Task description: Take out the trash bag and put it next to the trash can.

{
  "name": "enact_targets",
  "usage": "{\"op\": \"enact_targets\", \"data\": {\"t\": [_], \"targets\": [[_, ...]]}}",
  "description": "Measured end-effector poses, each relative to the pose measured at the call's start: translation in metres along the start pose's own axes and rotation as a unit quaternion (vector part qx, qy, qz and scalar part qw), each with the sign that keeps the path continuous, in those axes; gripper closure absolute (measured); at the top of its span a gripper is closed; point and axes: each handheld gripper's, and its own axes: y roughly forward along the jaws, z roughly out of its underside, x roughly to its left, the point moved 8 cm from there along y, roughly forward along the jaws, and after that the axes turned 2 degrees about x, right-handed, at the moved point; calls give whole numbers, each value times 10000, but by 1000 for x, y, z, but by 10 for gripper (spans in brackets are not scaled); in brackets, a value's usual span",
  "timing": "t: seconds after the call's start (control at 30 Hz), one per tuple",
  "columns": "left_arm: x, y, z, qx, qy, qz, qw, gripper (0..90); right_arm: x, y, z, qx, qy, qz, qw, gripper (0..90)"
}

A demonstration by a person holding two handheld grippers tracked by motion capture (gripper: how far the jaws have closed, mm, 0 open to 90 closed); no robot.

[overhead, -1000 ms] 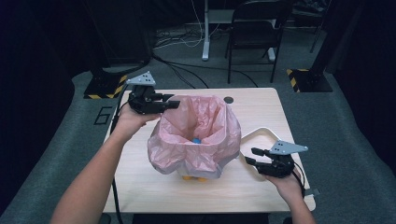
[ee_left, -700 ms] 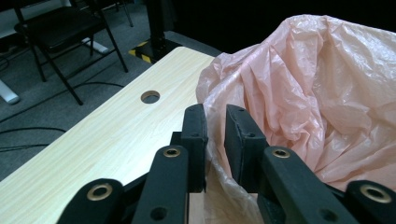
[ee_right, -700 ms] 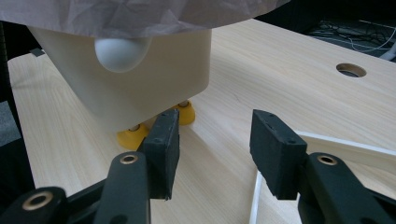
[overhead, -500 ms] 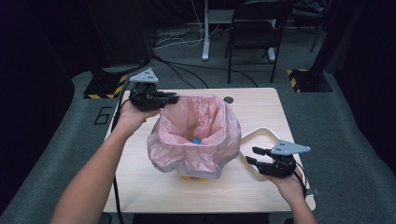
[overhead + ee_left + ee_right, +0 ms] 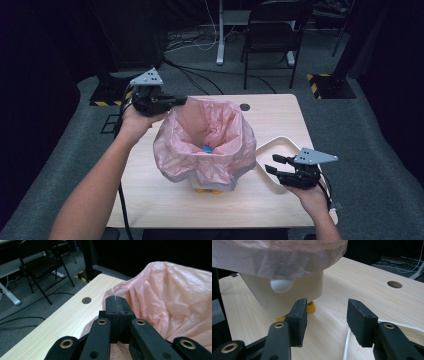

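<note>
A pink plastic bag lines a small cream bin with yellow feet, in the middle of the wooden table. My left gripper sits at the bag's far-left rim. Its jaws have just been closing and now stand shut, pinching a thin fold of the pink bag. A small blue thing lies inside the bag. My right gripper is open and empty, low at the bin's right side. In the right gripper view it faces the bin's base under the bag's overhang.
A white tray lies on the table by the right gripper. A round cable hole sits near the table's far edge. A black chair, a desk leg and cables stand on the grey floor beyond the table.
The left gripper's jaws have closed onto the bag's rim and the hand has shifted slightly. The right hand has stayed where it was.
</note>
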Motion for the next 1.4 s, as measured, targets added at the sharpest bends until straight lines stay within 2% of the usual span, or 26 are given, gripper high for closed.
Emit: {"op": "enact_targets", "data": {"t": [0.23,0.3,0.6,0.73,0.9,1.0,1.17,1.3,1.4], "targets": [[-14,-8,-4,-33,93,241,9997,889,11,-4,-15,-190,-145,-145,9996,481],[-17,-9,-3,-31,106,280,9995,890,15,-3,-19,-144,-129,-173,9997,466],[-15,-15,0,-46,120,244,9996,890,29,-3,-34,-170,-288,-276,9991,429],[-15,-16,2,-59,97,236,9997,889,36,-7,-49,-345,-345,-316,9983,395],[-15,-17,3,-57,99,220,9997,889,41,-8,-60,-473,-291,-396,9977,371],[-15,-17,4,-59,90,217,9997,889,45,-8,-68,-538,-328,-356,9974,318],[-14,-17,5,-72,81,218,9997,889,59,-4,-80,-606,-398,-472,9963,218],[-14,-17,5,-68,94,213,9997,888,64,0,-84,-597,-448,-461,9961,176],[-14,-17,5,-66,100,211,9997,888,66,4,-88,-591,-382,-457,9965,150]]}}
